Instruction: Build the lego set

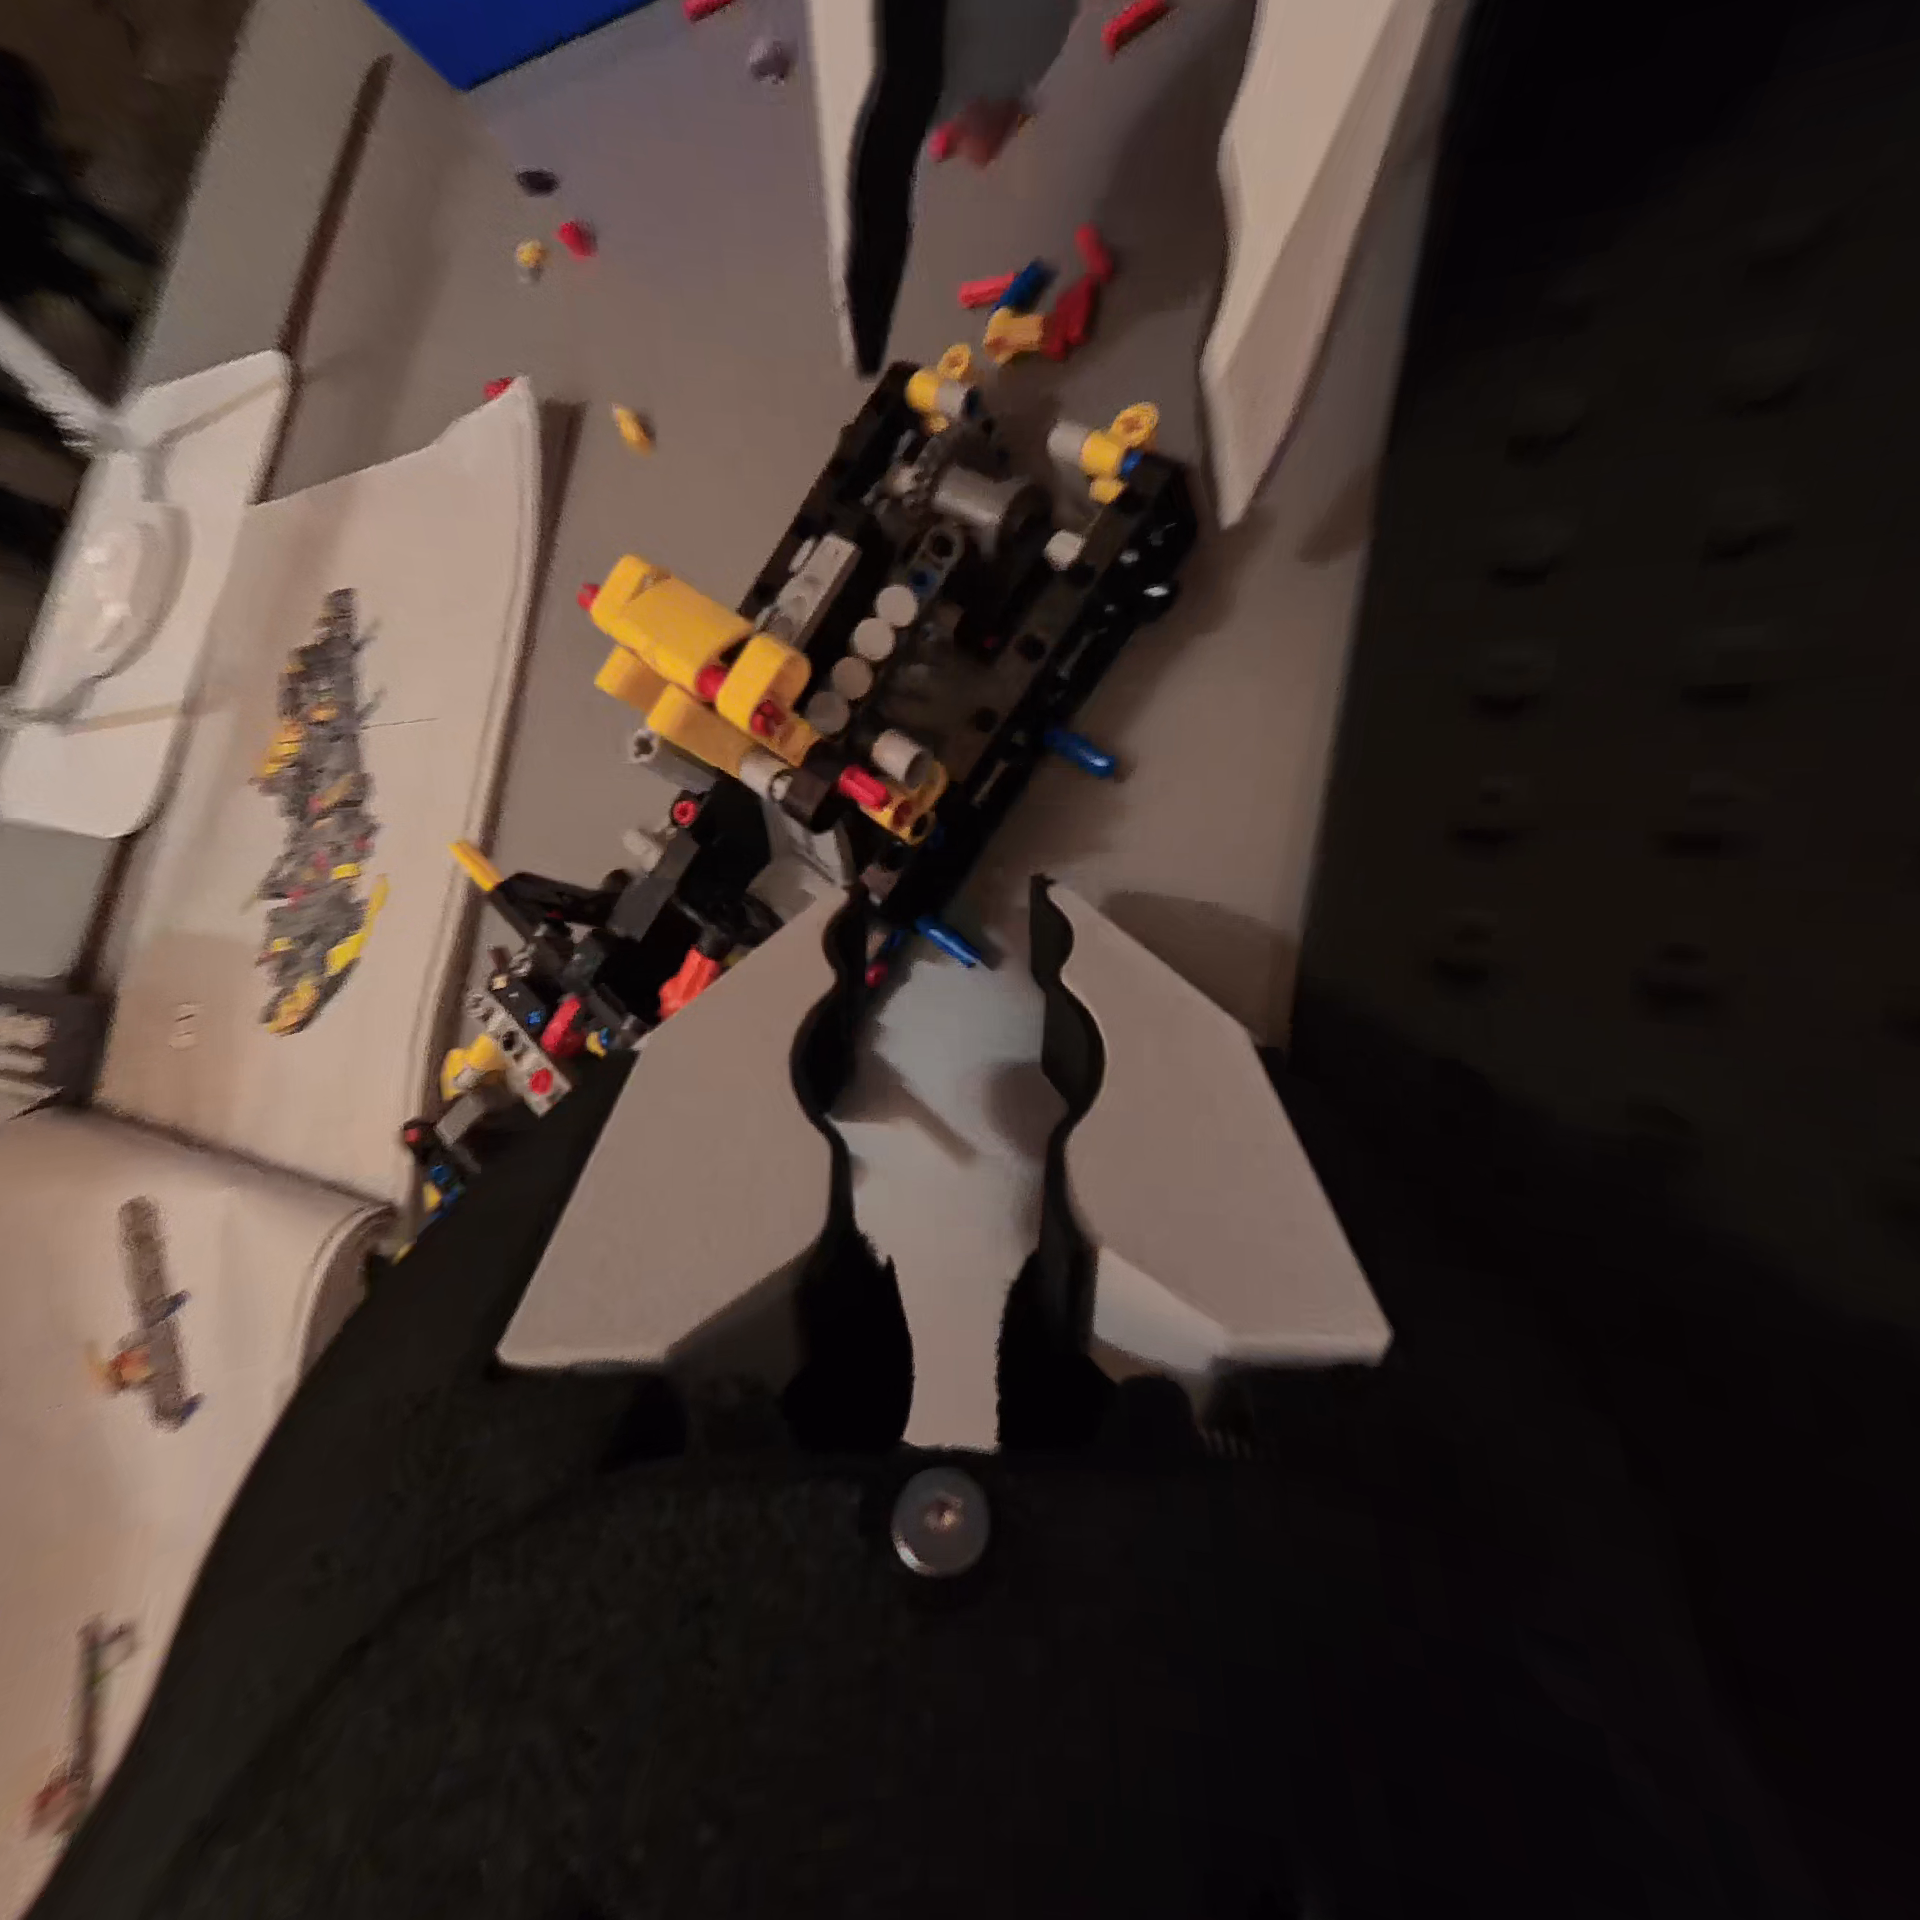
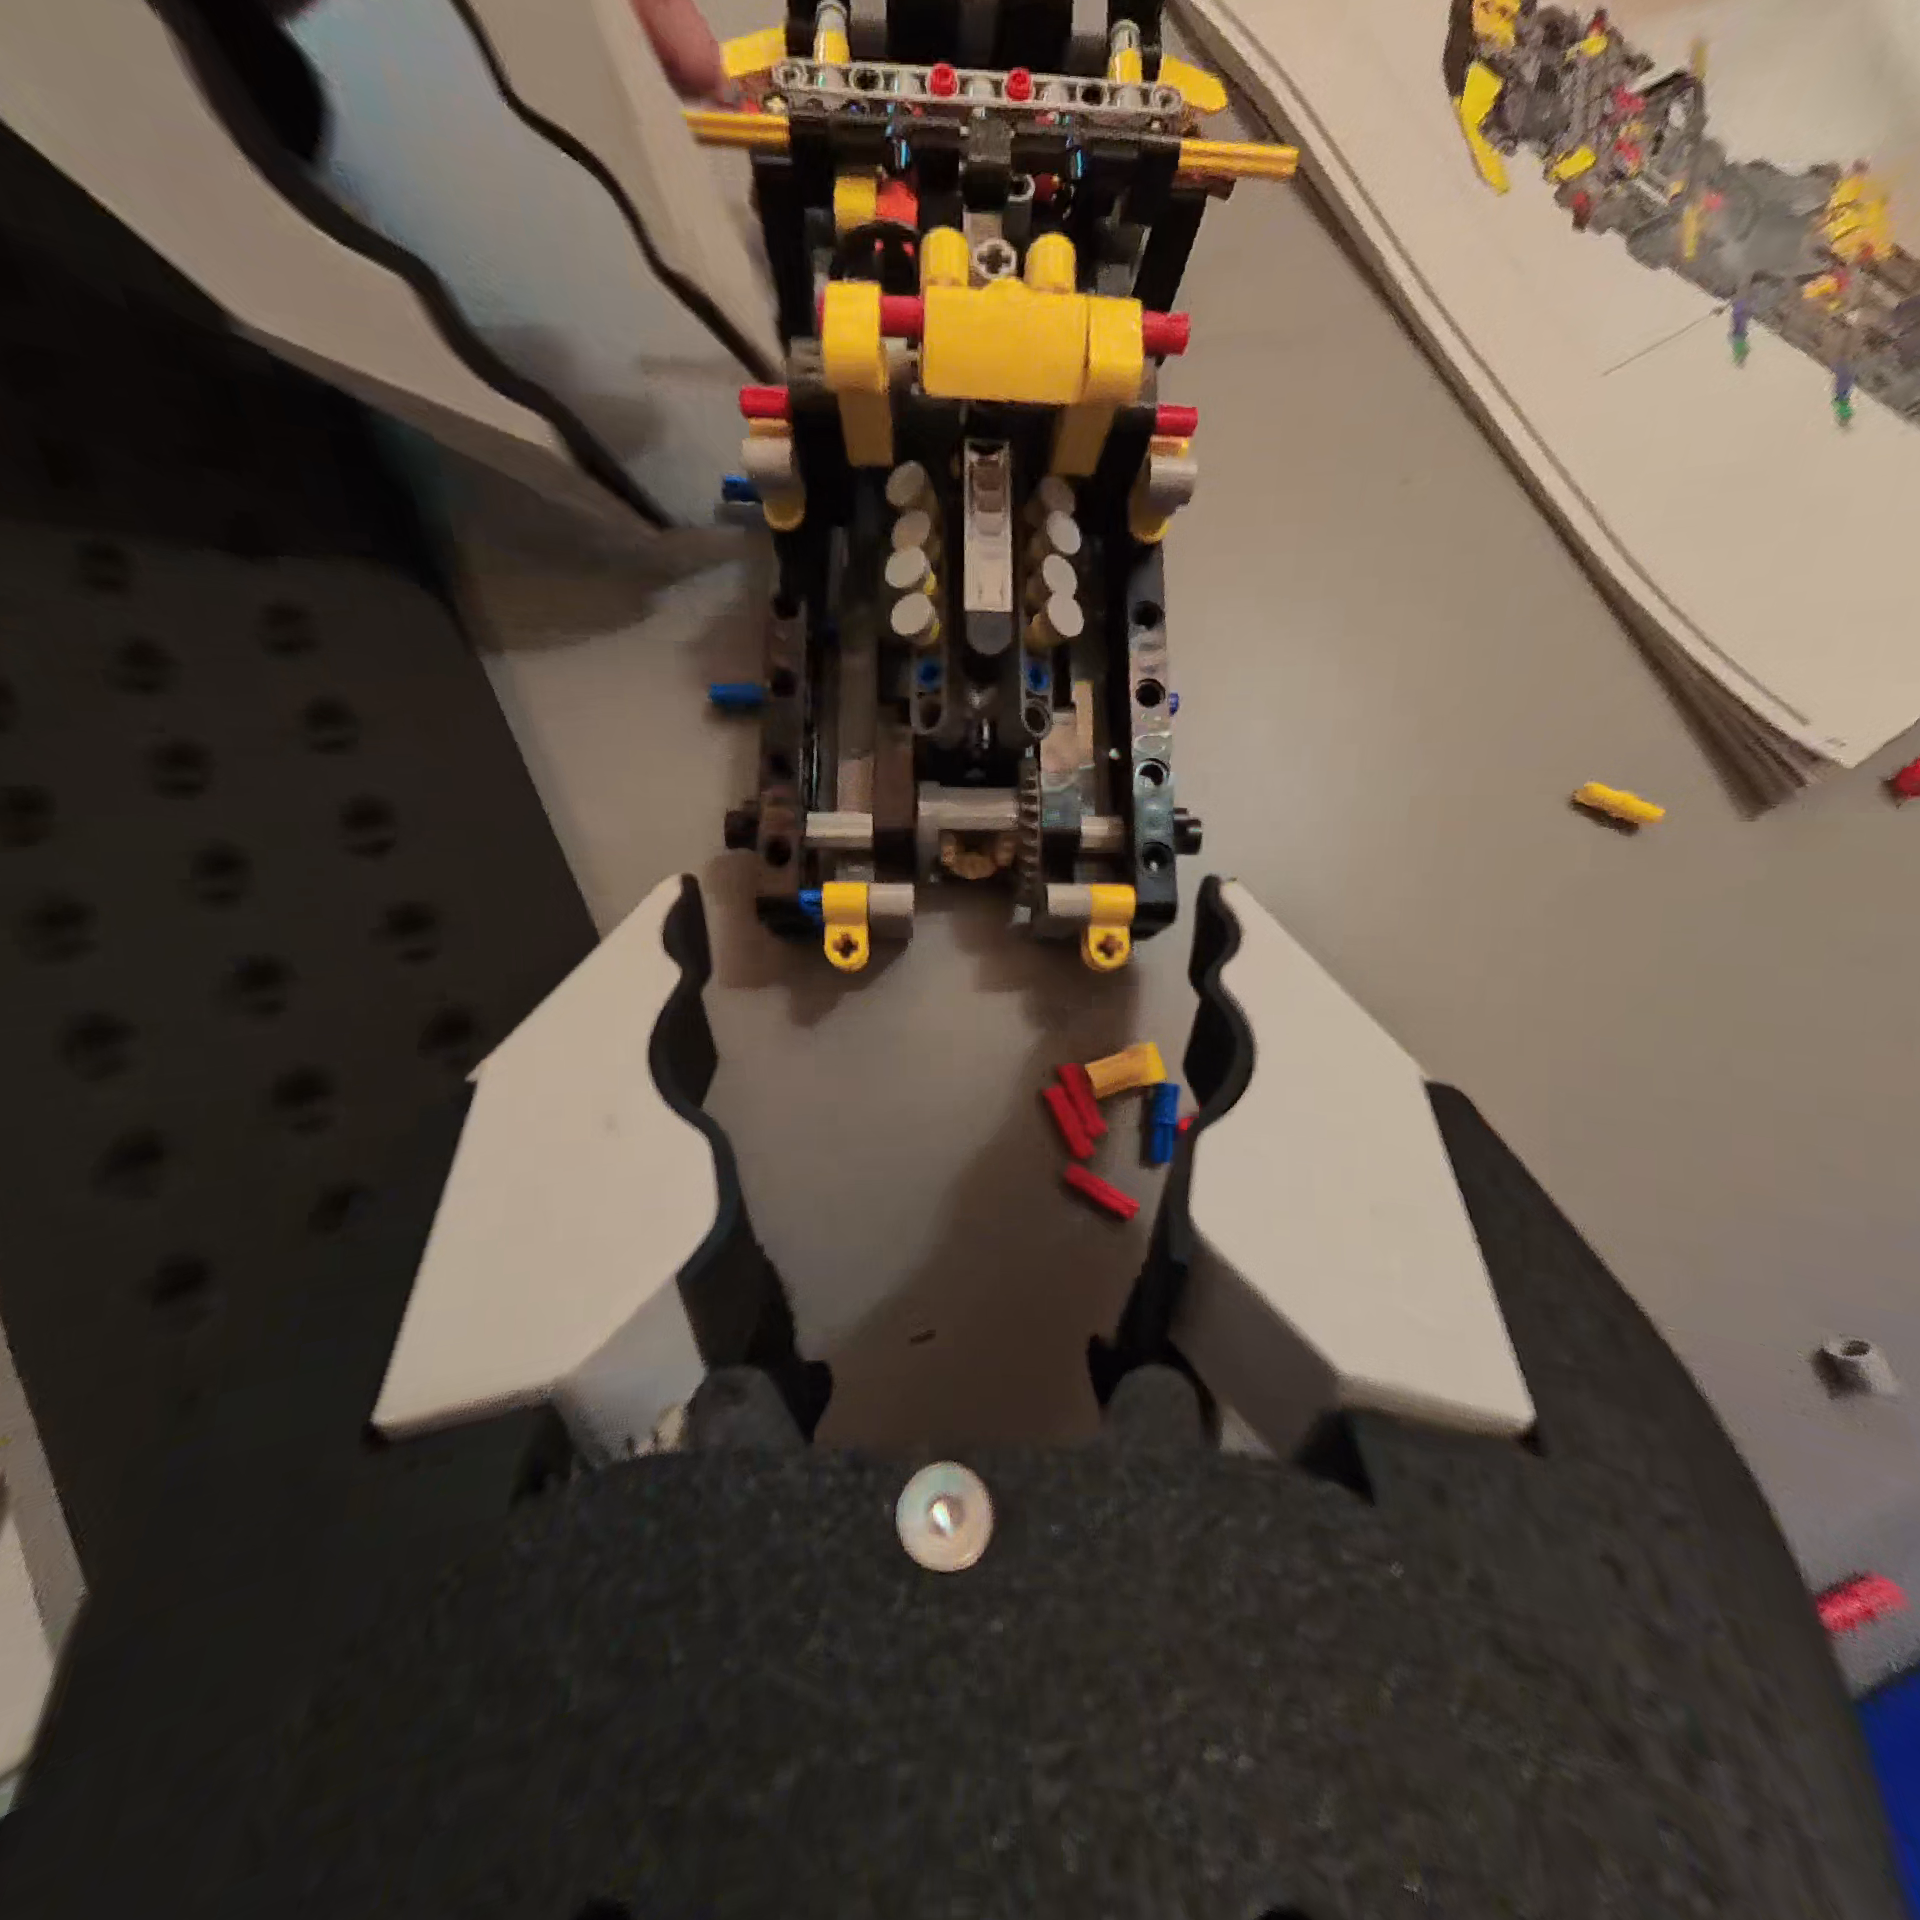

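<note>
The black, yellow and grey lego model (image 1: 935, 623) lies on the light table, and the right wrist view shows it lengthwise (image 2: 977, 582). My left gripper (image 1: 940, 899) is at the model's side with its jaws a small way apart. A blue pin (image 1: 945, 940) sticking out of the model sits between the tips, and nothing is clamped. The left gripper also shows in the right wrist view (image 2: 722, 442). My right gripper (image 2: 945, 904) is wide open and empty, its tips just short of the model's near end. It also shows in the left wrist view (image 1: 1049, 436).
Loose red, yellow and blue pins (image 2: 1112, 1122) lie between the right fingers. An open instruction booklet (image 2: 1558, 468) lies beside the model, with a yellow piece (image 2: 1616, 805) and a grey piece (image 2: 1847, 1361) near it. A dark dimpled surface (image 2: 208, 831) borders the other side. A blue box (image 1: 488, 31) stands farther off.
</note>
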{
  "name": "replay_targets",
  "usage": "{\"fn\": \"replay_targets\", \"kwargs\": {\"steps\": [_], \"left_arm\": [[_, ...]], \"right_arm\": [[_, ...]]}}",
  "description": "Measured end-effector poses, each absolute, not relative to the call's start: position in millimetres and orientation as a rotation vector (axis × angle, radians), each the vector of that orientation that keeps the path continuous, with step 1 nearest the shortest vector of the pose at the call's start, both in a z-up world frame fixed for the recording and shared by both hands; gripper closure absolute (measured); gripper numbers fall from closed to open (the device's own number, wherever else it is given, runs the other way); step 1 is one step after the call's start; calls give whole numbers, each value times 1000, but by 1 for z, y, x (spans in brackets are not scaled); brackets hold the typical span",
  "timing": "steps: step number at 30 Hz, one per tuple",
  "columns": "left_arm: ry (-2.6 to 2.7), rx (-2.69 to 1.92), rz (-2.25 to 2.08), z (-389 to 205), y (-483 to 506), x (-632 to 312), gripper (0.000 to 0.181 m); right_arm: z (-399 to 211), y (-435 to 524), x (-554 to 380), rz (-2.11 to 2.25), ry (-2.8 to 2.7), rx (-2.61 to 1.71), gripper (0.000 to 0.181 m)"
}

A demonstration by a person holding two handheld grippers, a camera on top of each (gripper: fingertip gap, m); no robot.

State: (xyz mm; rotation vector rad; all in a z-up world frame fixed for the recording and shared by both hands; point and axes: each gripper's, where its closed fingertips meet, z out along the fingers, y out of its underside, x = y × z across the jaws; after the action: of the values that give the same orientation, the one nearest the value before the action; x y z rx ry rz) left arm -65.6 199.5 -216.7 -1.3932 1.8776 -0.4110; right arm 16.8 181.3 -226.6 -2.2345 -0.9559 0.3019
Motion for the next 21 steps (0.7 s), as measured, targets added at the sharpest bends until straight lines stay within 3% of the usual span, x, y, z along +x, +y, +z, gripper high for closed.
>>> {"fn": "replay_targets", "kwargs": {"steps": [5,12,21], "left_arm": [[2019,-1385,-625,-175,220,-68,135],[2387,-1294,-635,-203,250,-42,88],[2535,-1213,-584,-228,242,-35,80]], "right_arm": [[-239,189,18,266,-978,-2310,88],[-240,193,12,308,-1018,-2297,93],[-244,197,10,307,-1002,-2241,91]]}}
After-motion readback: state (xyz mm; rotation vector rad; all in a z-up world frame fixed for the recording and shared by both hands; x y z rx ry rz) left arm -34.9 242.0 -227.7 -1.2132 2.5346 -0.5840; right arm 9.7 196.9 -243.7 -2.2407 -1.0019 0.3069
